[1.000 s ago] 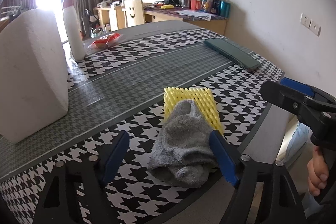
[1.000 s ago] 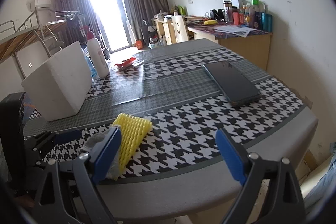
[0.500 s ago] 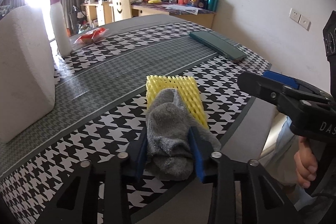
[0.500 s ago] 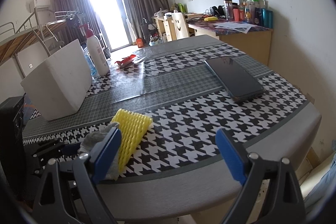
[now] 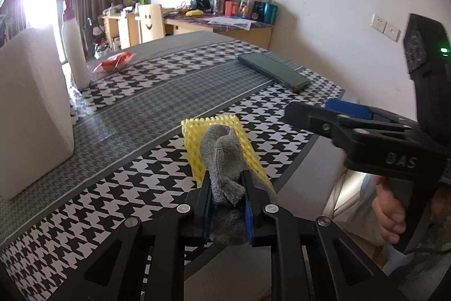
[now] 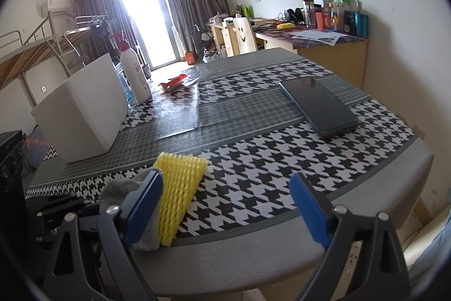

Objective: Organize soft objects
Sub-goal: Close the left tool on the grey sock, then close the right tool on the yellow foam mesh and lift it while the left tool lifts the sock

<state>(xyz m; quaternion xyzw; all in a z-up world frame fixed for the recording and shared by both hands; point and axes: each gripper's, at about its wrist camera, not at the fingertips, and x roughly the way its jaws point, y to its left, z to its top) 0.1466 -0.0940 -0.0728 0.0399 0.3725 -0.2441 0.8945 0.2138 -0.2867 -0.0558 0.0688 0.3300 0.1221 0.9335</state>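
A grey sock lies partly on a yellow foam net sleeve near the front edge of the houndstooth table. My left gripper has its jaws closing, and the blue pads press the bunched sock between them. In the right wrist view the same sock and yellow sleeve sit at lower left, behind one finger. My right gripper is open over the table edge with nothing between its fingers; it also shows in the left wrist view as the right gripper, held by a hand.
A white foam block stands at the left, with a white bottle behind it. A red wrapper lies further back and a dark phone at the right. The table's grey rim runs just below my right fingers.
The left jaws came together from wide apart onto the grey sock, squeezing and bunching it, and the left hand rose a little. The right gripper has kept still.
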